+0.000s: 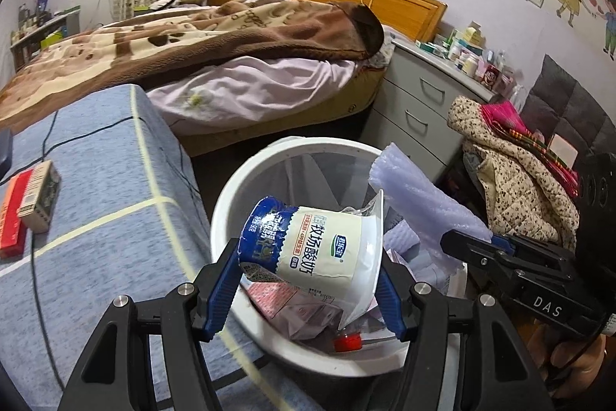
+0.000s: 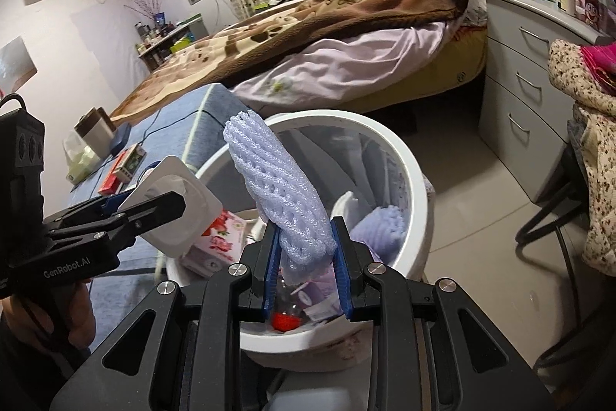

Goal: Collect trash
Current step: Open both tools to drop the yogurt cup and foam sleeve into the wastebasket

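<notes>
Bedroom, round white bin [image 1: 227,207] | left hand-held gripper [image 1: 312,280] grips crumpled yogurt cup [image 1: 319,245] | right hand-held gripper [image 2: 304,249] pinches lavender foam net [image 2: 277,187]

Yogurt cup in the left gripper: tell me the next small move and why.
Probably open the left gripper and let the yogurt cup drop. The cup lies sideways between the blue pads, already above the open mouth of the white bin, which holds other trash. The right gripper, shut on the foam net, also sits over the bin and could release next.
</notes>
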